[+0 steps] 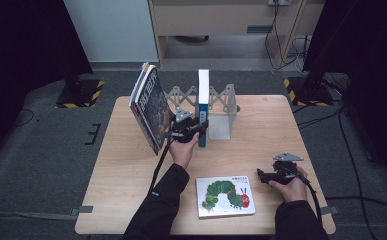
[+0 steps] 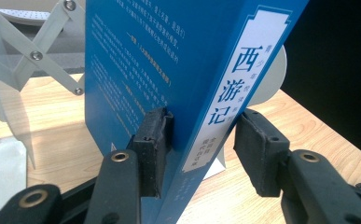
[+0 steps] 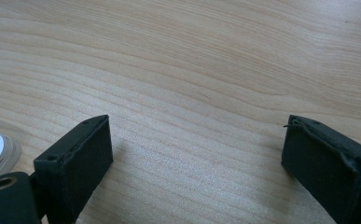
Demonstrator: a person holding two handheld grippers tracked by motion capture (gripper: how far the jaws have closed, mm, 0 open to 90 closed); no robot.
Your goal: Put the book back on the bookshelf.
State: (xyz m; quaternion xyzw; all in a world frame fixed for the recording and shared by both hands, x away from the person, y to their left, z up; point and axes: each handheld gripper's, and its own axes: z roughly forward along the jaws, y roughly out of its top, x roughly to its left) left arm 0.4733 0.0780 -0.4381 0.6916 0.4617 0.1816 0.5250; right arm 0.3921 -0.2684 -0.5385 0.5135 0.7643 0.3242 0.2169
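Left gripper (image 2: pixel 201 140) jaws straddle our blue book (image 2: pixel 169 70), upright in the white rack (image 1: pixel 221 107): one pad touching, other just off. Left forearm reaches forward; right gripper (image 1: pixel 266 176) rests open, low on table (image 1: pixel 131 165).

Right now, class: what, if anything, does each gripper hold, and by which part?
The left gripper straddles the blue book at its lower spine; one pad stands clear. The right gripper holds nothing.
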